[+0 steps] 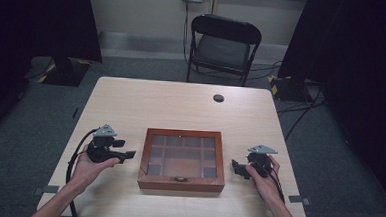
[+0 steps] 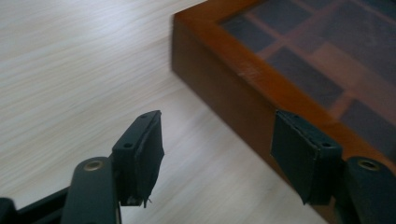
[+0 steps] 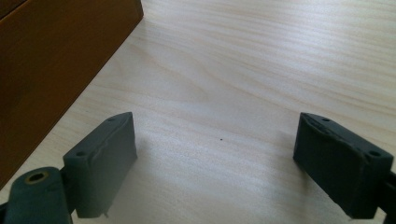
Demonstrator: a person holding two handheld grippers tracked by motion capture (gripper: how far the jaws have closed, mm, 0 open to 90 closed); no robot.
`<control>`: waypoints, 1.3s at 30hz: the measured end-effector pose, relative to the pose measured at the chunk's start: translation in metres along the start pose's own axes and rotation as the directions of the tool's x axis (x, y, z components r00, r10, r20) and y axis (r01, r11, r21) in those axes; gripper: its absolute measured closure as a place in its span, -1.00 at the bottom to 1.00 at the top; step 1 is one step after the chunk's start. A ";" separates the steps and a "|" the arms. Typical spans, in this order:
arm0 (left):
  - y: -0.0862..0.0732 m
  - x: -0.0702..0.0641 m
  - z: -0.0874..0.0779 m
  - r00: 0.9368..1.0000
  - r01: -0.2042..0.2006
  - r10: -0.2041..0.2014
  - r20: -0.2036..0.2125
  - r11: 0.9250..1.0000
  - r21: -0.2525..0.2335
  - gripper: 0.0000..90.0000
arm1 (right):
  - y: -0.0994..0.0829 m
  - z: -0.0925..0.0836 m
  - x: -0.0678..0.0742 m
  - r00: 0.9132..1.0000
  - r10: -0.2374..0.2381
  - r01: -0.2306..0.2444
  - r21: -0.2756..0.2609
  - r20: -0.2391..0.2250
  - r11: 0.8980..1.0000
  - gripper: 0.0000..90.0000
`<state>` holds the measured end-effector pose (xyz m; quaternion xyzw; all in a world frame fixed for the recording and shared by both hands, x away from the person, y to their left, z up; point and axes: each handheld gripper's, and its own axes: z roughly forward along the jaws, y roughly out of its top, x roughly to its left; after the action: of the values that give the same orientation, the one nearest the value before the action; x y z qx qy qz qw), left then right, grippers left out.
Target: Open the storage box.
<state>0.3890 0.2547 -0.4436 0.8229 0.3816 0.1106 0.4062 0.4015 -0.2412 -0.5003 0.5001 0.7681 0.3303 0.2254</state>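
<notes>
Both wide-open tools (image 1: 128, 154) (image 1: 236, 167) flank a closed, glass-lidded brown wooden box (image 1: 182, 159).

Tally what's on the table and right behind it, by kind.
Wooden glass-lidded box: 1
Handheld grippers: 2, left gripper, right gripper
Black folding chair: 1
Table: 1
Total: 5

Black folding chair (image 1: 223, 46), grey floor (image 1: 338, 161)
</notes>
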 end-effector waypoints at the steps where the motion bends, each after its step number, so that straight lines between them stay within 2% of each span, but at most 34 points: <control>1: 0.005 -0.007 0.001 0.999 -0.005 0.006 0.037 1.000 -0.012 -0.18 | 0.000 0.000 0.000 1.000 0.001 -0.001 0.001 0.000 1.000 -0.73; 3: 0.010 -0.014 0.002 0.997 -0.017 0.019 0.079 1.000 -0.018 -0.12 | 0.000 0.000 0.000 1.000 0.001 -0.001 0.001 0.000 1.000 -0.73; 4: 0.010 -0.014 0.002 0.997 -0.017 0.019 0.079 1.000 -0.018 -0.11 | 0.000 0.000 0.000 1.000 0.001 -0.001 0.001 0.000 1.000 -0.73; 5: 0.013 -0.020 0.003 0.993 -0.028 0.030 0.118 0.999 -0.015 -0.11 | 0.000 0.000 0.000 1.000 0.001 -0.001 0.001 -0.001 1.000 -0.73; 6: 0.013 -0.020 0.003 0.993 -0.028 0.030 0.118 0.999 -0.015 -0.11 | 0.000 0.000 0.000 1.000 0.001 -0.001 0.001 -0.001 1.000 -0.73; 7: 0.015 -0.023 0.004 0.991 -0.045 0.045 0.125 0.999 -0.006 -0.11 | 0.000 0.000 0.000 1.000 0.001 -0.001 0.001 0.000 1.000 -0.73; 10: 0.020 -0.033 0.008 0.984 -0.078 0.078 0.161 0.997 -0.006 -0.09 | 0.000 0.000 0.000 1.000 0.000 0.000 0.000 0.000 1.000 -0.73; 12: 0.021 -0.036 0.008 0.984 -0.079 0.079 0.162 0.997 -0.007 -0.07 | 0.000 0.000 0.000 1.000 0.000 0.000 0.000 0.000 1.000 -0.73; 17: 0.029 -0.050 0.013 0.976 -0.115 0.114 0.185 0.993 -0.007 -0.05 | 0.000 0.000 0.000 1.000 0.000 0.000 0.000 0.000 1.000 -0.73; 22: 0.038 -0.059 0.017 0.974 -0.112 0.115 0.197 0.993 -0.026 -0.02 | 0.000 0.000 0.000 1.000 0.000 0.000 0.000 0.000 1.000 -0.73; 26: 0.047 -0.067 0.021 0.967 -0.131 0.132 0.219 0.991 -0.022 0.01 | 0.000 0.000 0.000 1.000 0.000 0.000 0.000 0.000 1.000 -0.73; 27: 0.051 -0.070 0.025 0.962 -0.136 0.139 0.235 0.990 -0.028 0.03 | 0.000 0.000 0.000 1.000 0.000 0.000 0.000 0.000 1.000 -0.74; 30: 0.055 -0.072 0.028 0.959 -0.138 0.139 0.246 0.990 -0.021 0.04 | 0.000 0.000 0.000 1.000 0.000 0.000 0.000 0.000 1.000 -0.74; 31: 0.056 -0.073 0.031 0.957 -0.139 0.142 0.254 0.990 -0.029 0.04 | 0.000 0.000 0.000 1.000 0.000 0.000 0.000 0.000 1.000 -0.73; 32: 0.058 -0.077 0.035 0.949 -0.151 0.154 0.273 0.988 -0.033 0.07 | 0.000 0.000 0.000 1.000 0.000 0.000 0.000 0.000 1.000 -0.74; 33: 0.059 -0.079 0.036 0.946 -0.166 0.165 0.277 0.986 -0.022 0.08 | 0.000 0.000 0.000 1.000 0.000 0.000 0.000 0.000 1.000 -0.74; 34: 0.059 -0.079 0.036 0.946 -0.166 0.165 0.277 0.986 -0.022 0.09 | 0.000 0.000 0.000 1.000 0.000 0.000 0.000 0.000 1.000 -0.74; 35: 0.060 -0.082 0.040 0.939 -0.177 0.174 0.295 0.984 -0.015 0.11 | 0.000 0.000 0.000 1.000 0.000 0.000 0.000 0.000 1.000 -0.74; 36: 0.060 -0.082 0.040 0.939 -0.177 0.174 0.295 0.984 -0.015 0.11 | 0.000 0.000 0.000 1.000 0.000 0.000 0.000 0.000 1.000 -0.74; 37: 0.060 -0.085 0.041 0.930 -0.182 0.181 0.321 0.983 -0.026 0.11 | 0.000 0.000 0.000 1.000 0.000 0.000 0.000 0.000 1.000 -0.74; 38: 0.060 -0.085 0.041 0.930 -0.182 0.181 0.321 0.983 -0.026 0.14 | 0.000 0.000 0.000 1.000 0.000 0.000 0.000 0.000 1.000 -0.74; 39: 0.060 -0.087 0.041 0.922 -0.185 0.186 0.338 0.982 -0.036 0.14 | 0.000 0.000 0.000 1.000 0.000 0.000 0.000 0.000 1.000 -0.74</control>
<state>0.3819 0.1452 -0.4139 0.8612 0.2259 0.0054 0.4552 0.4016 -0.2411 -0.5003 0.5001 0.7681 0.3303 0.2254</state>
